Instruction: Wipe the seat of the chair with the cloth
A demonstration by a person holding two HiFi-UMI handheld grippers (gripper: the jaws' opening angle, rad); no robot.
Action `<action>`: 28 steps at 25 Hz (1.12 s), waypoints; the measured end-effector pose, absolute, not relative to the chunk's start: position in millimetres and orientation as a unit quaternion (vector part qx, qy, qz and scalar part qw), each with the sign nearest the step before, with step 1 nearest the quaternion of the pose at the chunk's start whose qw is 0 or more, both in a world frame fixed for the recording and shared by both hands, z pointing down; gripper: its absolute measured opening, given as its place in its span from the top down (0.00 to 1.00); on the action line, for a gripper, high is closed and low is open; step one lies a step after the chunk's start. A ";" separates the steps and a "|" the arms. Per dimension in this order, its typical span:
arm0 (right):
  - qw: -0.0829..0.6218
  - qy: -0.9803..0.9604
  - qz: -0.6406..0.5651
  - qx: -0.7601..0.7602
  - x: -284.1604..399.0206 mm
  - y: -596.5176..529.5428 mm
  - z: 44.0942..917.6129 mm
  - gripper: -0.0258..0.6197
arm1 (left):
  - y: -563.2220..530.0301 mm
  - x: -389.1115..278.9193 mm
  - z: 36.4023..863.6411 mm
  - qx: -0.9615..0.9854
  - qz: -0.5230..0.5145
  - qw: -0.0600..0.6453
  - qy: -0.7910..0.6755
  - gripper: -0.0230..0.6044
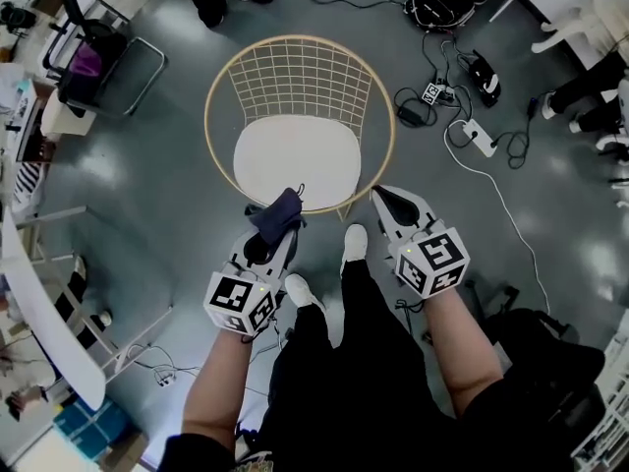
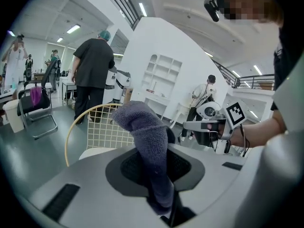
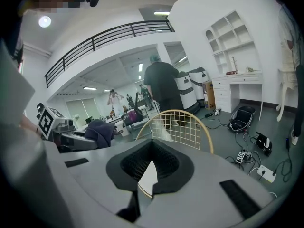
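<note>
Left gripper (image 1: 274, 236): jaws pinching dark cloth (image 1: 278, 210), held at front edge of white seat (image 1: 295, 157). Right gripper (image 1: 380, 196): jaws pressed together, empty, just beside chair (image 1: 298, 67) rim.

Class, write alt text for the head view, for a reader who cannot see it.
Seen from above, a person faces a wire-backed chair with a white seat, the left tongs holding a dark cloth at its front edge. The right tongs are shut and empty.

Dark blue-grey cloth (image 1: 277, 214), white seat (image 1: 295, 160), tan wire-grid chair (image 1: 300, 77).
</note>
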State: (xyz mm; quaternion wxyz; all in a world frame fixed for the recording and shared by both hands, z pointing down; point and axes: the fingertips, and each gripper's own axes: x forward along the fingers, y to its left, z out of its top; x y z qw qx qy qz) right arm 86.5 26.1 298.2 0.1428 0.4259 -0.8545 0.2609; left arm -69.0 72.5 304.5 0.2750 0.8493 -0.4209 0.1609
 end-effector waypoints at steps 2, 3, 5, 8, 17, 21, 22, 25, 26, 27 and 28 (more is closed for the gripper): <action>0.147 -0.854 0.265 0.422 94.5 15.3 314.1 0.94 | 61.1 -59.6 321.2 0.848 0.167 0.280 -0.418 0.81; 0.149 -0.855 0.267 0.419 100.8 10.6 323.0 0.94 | 56.3 -52.6 331.6 0.847 0.172 0.283 -0.416 0.81; 0.150 -0.855 0.272 0.415 112.2 2.2 340.2 0.94 | 46.7 -39.6 352.8 0.845 0.183 0.287 -0.413 0.81; 0.153 -0.855 0.282 0.409 120.2 -9.1 364.8 0.94 | 32.9 -25.8 384.2 0.842 0.196 0.295 -0.408 0.81; 0.156 -0.856 0.306 0.387 128.0 -30.9 425.1 0.94 | 8.8 6.9 469.8 0.820 0.232 0.329 -0.407 0.81; 0.156 -0.853 0.314 0.388 129.0 -37.4 448.1 0.94 | 4.3 21.7 503.2 0.812 0.237 0.348 -0.404 0.81; 0.157 -0.852 0.316 0.388 128.6 -38.3 453.8 0.94 | 4.0 24.8 512.6 0.811 0.239 0.353 -0.402 0.81; 0.160 -0.848 0.320 0.391 127.3 -38.9 469.6 0.94 | 5.1 33.4 541.6 0.807 0.249 0.367 -0.391 0.81; 0.161 -0.847 0.321 0.392 127.3 -38.5 474.8 0.94 | 6.4 36.5 551.0 0.806 0.251 0.372 -0.386 0.81; 0.163 -0.845 0.322 0.394 127.6 -37.7 479.9 0.94 | 8.0 39.7 560.0 0.806 0.253 0.377 -0.381 0.81; 0.164 -0.843 0.324 0.396 127.9 -37.0 484.9 0.94 | 9.4 42.7 568.6 0.805 0.254 0.381 -0.376 0.81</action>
